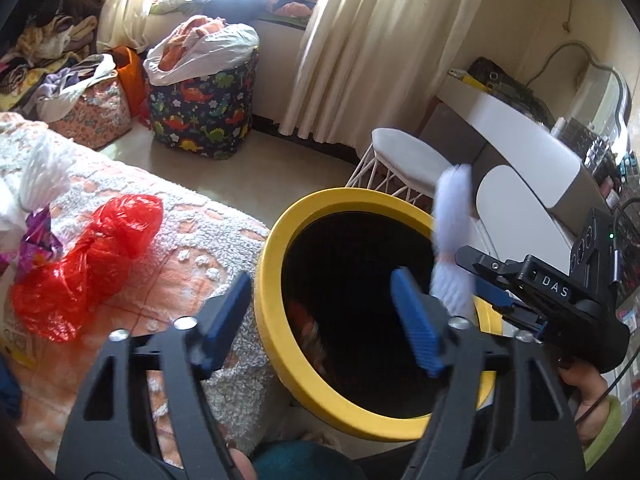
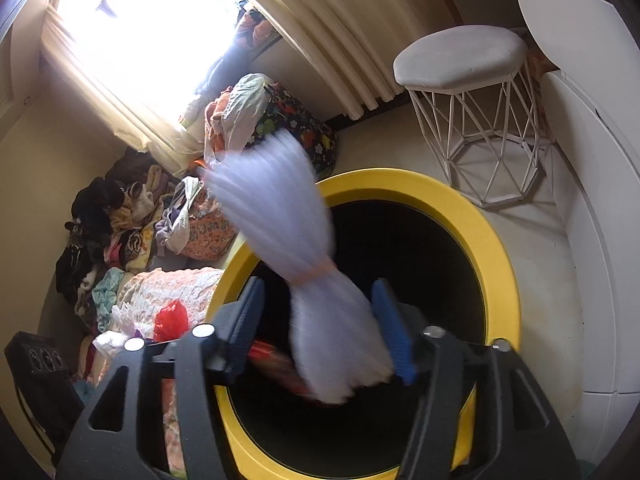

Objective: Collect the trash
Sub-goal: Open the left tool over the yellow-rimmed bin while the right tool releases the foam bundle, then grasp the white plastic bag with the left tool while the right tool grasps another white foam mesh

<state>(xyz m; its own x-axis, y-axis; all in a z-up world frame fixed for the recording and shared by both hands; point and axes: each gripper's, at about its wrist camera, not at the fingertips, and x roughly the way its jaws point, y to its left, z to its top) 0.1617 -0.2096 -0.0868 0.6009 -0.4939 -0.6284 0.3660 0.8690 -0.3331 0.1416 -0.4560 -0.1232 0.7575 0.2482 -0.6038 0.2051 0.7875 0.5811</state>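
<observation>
A yellow-rimmed black bin (image 1: 276, 280) stands on the floor beside the bed; it fills the right wrist view (image 2: 492, 240) too. My left gripper (image 1: 324, 320) is open and empty above the bin's left rim. My right gripper (image 2: 320, 332) is open over the bin mouth, and a blurred white tied bundle (image 2: 288, 216) sits between its jaws, apparently loose; the bundle also shows in the left wrist view (image 1: 452, 220). A red plastic bag (image 1: 84, 264) lies on the bed, next to a white bag (image 1: 40, 176) and a purple wrapper (image 1: 36, 240). Some trash (image 1: 312, 336) lies inside the bin.
The bed with an orange-white blanket (image 1: 180, 240) is left of the bin. A white wire stool (image 2: 472, 112) and a white desk (image 1: 520, 136) stand to the right. A dinosaur-print laundry basket (image 1: 204, 108), bags and clothes piles line the window wall.
</observation>
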